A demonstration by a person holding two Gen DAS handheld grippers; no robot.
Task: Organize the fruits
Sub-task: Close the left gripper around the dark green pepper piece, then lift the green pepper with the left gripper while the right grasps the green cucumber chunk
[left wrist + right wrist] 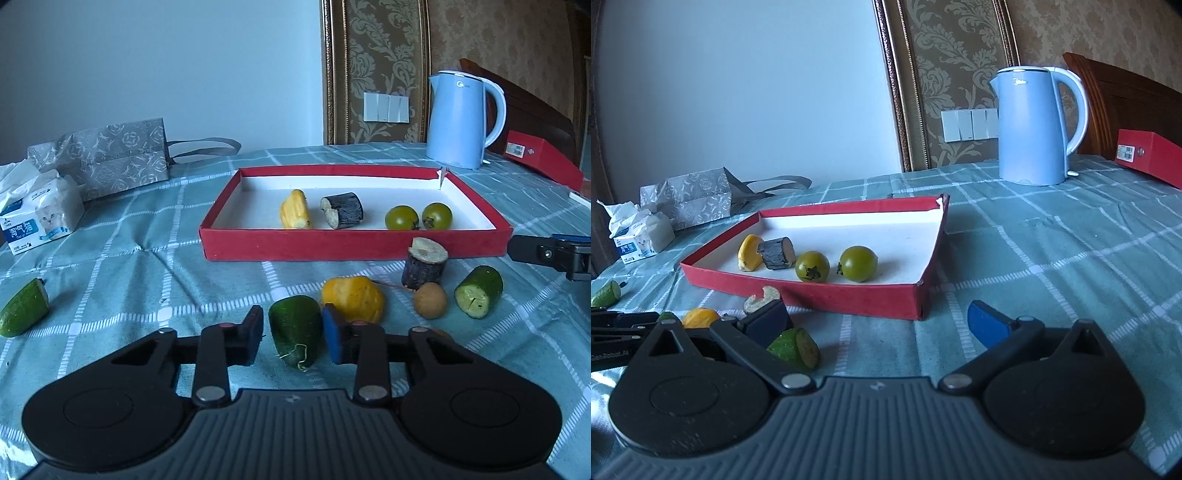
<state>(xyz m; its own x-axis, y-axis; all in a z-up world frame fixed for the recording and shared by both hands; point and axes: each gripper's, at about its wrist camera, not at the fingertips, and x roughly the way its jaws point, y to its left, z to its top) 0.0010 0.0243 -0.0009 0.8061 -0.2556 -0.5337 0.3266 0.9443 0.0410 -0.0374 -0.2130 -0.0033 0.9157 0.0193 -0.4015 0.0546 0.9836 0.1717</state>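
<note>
Nearest, the left hand-held gripper (293, 338) clenches 1 green cucumber piece (295, 334) on the desk (147, 258) short of the red tray (354, 245), the right hand-held gripper (875, 325) gapes empty; its rounded skin could slip when lifted.

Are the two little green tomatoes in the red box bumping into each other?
Apart. The right wrist view shows white box floor between the left tomato and the right tomato.

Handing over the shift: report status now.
Left gripper shut on green cucumber piece. Right gripper open, empty. Red tray ahead, partly filled. Yellow piece close beside the grasp.
</note>
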